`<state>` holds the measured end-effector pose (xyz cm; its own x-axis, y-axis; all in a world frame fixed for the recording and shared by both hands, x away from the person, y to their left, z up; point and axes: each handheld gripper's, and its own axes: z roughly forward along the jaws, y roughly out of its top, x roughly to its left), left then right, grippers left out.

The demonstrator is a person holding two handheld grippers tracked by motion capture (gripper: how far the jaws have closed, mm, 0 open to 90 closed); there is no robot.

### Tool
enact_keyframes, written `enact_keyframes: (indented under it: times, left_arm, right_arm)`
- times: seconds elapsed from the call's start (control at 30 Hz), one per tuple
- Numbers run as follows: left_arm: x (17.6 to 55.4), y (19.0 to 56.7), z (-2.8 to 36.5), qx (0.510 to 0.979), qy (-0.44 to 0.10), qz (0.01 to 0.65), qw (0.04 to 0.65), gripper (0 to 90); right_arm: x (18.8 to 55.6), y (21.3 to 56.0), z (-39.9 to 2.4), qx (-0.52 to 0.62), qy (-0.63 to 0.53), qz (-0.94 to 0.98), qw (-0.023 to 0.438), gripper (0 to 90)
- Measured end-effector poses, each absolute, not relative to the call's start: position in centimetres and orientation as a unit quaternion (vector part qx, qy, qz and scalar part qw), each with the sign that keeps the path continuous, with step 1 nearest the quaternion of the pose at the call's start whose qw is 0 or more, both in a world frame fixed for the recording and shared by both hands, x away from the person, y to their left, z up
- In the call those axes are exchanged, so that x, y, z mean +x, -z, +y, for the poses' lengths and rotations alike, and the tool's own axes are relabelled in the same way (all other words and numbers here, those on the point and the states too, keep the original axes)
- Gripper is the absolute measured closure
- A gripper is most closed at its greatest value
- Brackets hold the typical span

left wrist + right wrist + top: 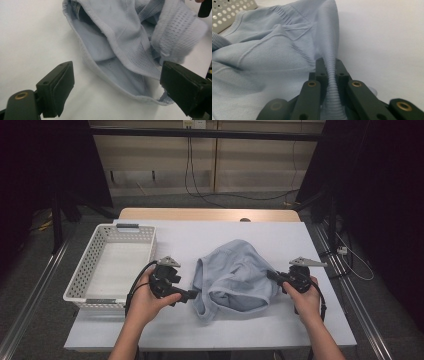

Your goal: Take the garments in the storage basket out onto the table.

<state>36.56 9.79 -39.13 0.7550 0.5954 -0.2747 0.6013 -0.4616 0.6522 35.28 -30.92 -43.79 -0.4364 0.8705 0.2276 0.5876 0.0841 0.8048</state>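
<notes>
A light blue ribbed garment [235,277] lies crumpled in the middle of the white table cover. My right gripper [272,275] is at its right edge and is shut on a ribbed band of the fabric [331,72], which runs up between the two black jaws. My left gripper [194,295] is at the garment's lower left corner with its jaws wide open. In the left gripper view the garment's hem [117,82] lies on the table between and beyond the open jaws, untouched by the pads.
A white perforated basket [80,287] stands at the left of the table, beside my left hand. The white cover [310,320] has bare room in front and to the right. Dark curtains and cables lie beyond the table's far edge.
</notes>
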Motion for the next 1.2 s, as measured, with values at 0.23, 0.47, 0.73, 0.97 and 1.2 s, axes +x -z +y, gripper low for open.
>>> enact_keyframes:
  times: [0.23,0.47,0.73,0.97,1.2]
  left_arm:
    - [36.5,40.3,8.7,0.863,0.013,0.344,0.371,13.9]
    - [37.0,41.1,8.2,0.858,0.0,0.357,0.369,19.9]
    - [37.7,41.9,7.9,0.858,-0.002,0.36,0.367,31.8]
    - [38.4,42.5,7.8,0.856,0.003,0.365,0.367,49.8]
    - [38.8,42.6,7.1,0.858,0.027,0.369,0.356,78.0]
  right_arm:
    - [34.4,43.9,-31.3,0.51,-0.446,0.718,0.158,85.6]
    - [33.9,44.0,-31.5,0.506,-0.447,0.721,0.16,85.1]
    - [33.3,44.0,-31.7,0.501,-0.445,0.726,0.157,84.4]
    - [32.6,43.9,-31.8,0.497,-0.444,0.73,0.154,84.5]
    - [31.9,44.0,-31.7,0.493,-0.443,0.734,0.148,84.4]
